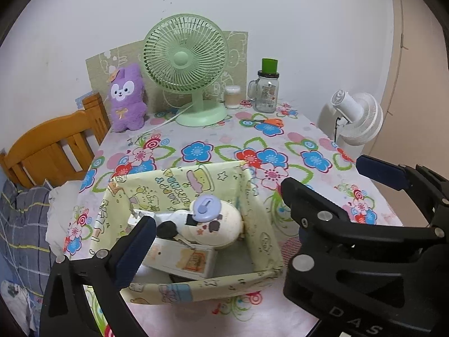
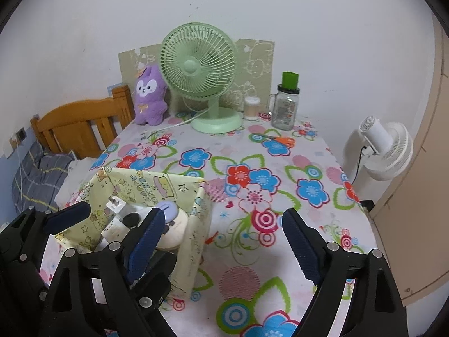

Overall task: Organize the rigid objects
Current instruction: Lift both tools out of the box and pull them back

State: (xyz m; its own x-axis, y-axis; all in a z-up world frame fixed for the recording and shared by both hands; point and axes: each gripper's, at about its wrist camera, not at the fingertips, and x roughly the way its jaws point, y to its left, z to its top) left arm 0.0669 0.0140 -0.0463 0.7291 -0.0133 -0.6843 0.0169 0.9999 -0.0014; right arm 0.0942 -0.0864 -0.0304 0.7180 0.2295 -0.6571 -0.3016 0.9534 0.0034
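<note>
A: Anything hidden or cut off?

B: Plenty. Inside the cloth box [image 1: 261, 224], at six o'clock on the table [image 1: 308, 140]: a round cream gadget [image 1: 227, 224] with a lilac cap, resting on a white carton [image 1: 182, 258]. Hard to tell what else sits beneath. Only a white plug [image 2: 115, 205] poking up at the box's nine o'clock side in the right wrist view.

A: And the fingers?

B: Left gripper [image 1: 221, 236]: spread wide over the box, pressing on nothing. Far finger mostly covered by the right gripper's black frame at four o'clock. Right gripper [image 2: 224, 233]: also spread apart, over bare flowered cloth at the box's three o'clock, nothing between.

A: Around it?

B: At twelve o'clock against the wall, a green fan [image 1: 183, 56]. At eleven, a purple plush [image 1: 126, 98]. At one, a small tub [image 1: 233, 97], contents too blurred to name, then a glass jar [image 1: 266, 92] with a green top. Just in front of the jar, orange scissors [image 1: 269, 122], blades barely visible. Off the table at two, a white fan [image 1: 356, 118]. At nine, a wooden headboard [image 1: 50, 146] and checked bedding [image 1: 19, 224], cut by the lens edge.
</note>
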